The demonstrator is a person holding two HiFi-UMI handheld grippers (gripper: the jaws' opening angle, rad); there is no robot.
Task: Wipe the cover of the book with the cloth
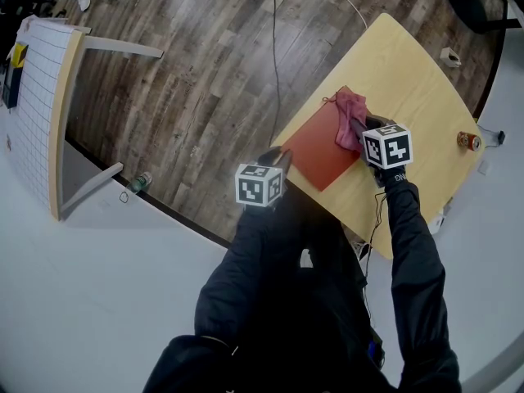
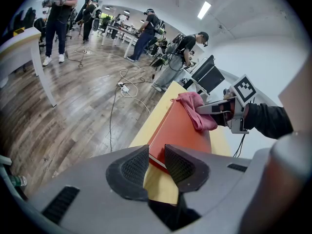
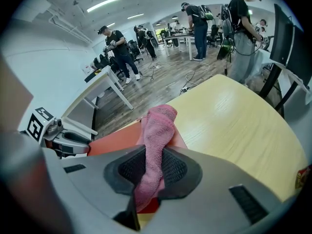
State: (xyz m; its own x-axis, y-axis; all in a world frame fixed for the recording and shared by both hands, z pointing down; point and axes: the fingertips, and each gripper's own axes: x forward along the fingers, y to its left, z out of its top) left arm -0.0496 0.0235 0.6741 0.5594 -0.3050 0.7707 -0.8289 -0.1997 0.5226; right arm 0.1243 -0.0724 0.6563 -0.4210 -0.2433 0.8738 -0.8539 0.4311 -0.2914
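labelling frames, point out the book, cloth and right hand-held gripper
book (image 1: 315, 150): head view, bare red cover
cloth (image 3: 158, 123): right gripper view, fold above the jaws
right hand-held gripper (image 3: 151, 153): right gripper view, midway between fingertips

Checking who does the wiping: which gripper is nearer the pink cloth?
Right. The right gripper is shut on the cloth, which lies on the book; the left gripper pinches the book's opposite corner, apart from the cloth.
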